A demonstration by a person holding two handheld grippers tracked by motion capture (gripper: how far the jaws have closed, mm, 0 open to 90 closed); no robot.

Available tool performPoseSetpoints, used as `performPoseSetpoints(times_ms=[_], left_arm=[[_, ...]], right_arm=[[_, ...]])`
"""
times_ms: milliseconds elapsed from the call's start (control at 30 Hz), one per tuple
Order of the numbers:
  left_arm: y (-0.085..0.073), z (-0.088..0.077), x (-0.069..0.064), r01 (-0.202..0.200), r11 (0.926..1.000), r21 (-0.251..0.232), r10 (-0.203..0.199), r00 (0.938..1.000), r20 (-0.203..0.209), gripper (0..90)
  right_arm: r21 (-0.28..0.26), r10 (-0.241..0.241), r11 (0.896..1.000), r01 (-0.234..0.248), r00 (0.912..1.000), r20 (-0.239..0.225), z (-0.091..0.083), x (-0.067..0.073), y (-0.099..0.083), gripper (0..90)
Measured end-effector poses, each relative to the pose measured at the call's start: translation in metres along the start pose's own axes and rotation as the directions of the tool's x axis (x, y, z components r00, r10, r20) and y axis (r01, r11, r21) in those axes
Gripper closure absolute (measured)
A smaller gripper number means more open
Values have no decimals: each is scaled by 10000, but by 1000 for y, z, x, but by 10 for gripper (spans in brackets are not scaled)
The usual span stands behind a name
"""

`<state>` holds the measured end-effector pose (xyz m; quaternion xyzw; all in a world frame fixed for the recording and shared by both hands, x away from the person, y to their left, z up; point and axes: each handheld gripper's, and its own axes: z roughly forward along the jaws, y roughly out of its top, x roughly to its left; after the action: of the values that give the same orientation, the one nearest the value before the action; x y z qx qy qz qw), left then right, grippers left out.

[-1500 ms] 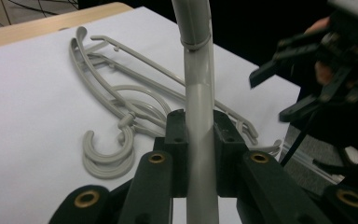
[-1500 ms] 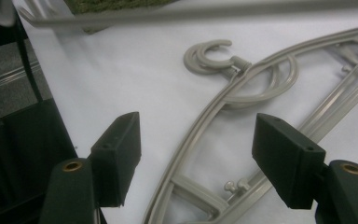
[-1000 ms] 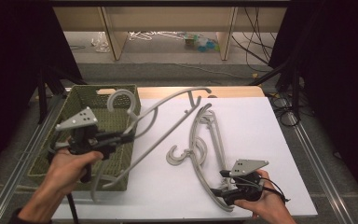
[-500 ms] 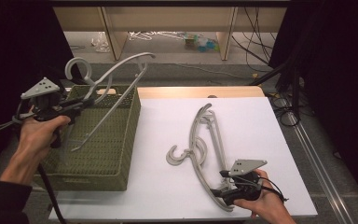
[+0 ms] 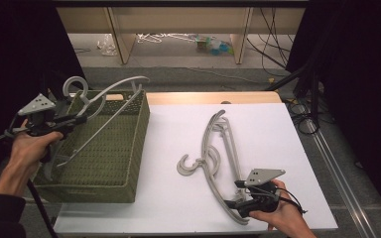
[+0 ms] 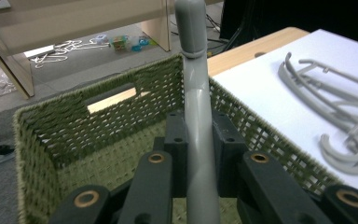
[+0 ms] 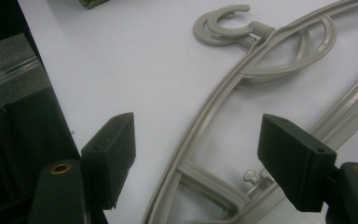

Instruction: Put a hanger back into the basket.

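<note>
My left gripper is shut on the arm of a grey plastic hanger, holding it tilted over the green woven basket at the table's left. In the left gripper view the hanger rises between the pads above the basket. Two or more stacked grey hangers lie on the white table. My right gripper sits at their near end. Its jaws have just been opening and stand wide in the right gripper view, with a hanger arm lying between them untouched.
The basket takes up the table's left part. A wooden strip edges the table's far side. Beyond it on the floor lie more hangers and small items between shelf legs. Cables hang at the right.
The left gripper has carried its hanger from across the basket and table to the left, and now holds it over the basket. The right hand has stayed put.
</note>
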<state>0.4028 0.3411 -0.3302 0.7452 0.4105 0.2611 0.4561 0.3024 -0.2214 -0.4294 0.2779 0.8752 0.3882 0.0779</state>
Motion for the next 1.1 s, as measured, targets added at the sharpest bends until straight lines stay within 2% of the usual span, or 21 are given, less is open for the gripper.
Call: performPoseSetpoints(times_ms=[200,367,467,500,533,633,833,967,1000,1033,1100], left_arm=[[-16,2,11,-133,9989,438,140,9998,-167,785],[-28,5,16,243,9975,669,-239,9997,-77,785],[-32,12,16,339,9929,1144,-320,9993,-185,784],[-32,12,16,339,9929,1144,-320,9993,-185,784],[-32,16,18,211,9893,1443,-168,9994,-312,784],[-36,24,19,322,9857,1654,-266,9990,-357,784],[-48,40,19,426,9689,2439,-358,9988,-321,783],[-54,45,23,578,9620,2670,-489,9980,-397,783],[-56,47,23,759,9628,2592,-685,9970,-372,782],[-58,46,27,516,9528,2993,-459,9986,-259,782],[-60,46,28,593,9499,3068,-494,9980,-401,778]], right_arm=[[110,61,9999,-61,10000,-55,2,-1,-1,284],[110,-10,9999,10,10000,-27,3,-1,-2,284],[188,58,9998,-57,10000,-17,4,-1,-2,284],[188,58,9998,-57,10000,-17,4,-1,-2,284],[184,40,9998,-40,10000,-52,4,-1,-2,284],[237,-4,9997,7,9999,-126,5,-1,-3,284],[293,61,9996,-58,9999,-89,6,-1,-3,284],[282,29,9996,-25,9999,-136,6,-1,-3,284],[284,12,9996,-8,9999,-141,6,0,-3,284],[320,23,9995,-17,9998,-194,6,0,-3,284],[347,24,9994,-17,9998,-202,7,0,-3,284]])
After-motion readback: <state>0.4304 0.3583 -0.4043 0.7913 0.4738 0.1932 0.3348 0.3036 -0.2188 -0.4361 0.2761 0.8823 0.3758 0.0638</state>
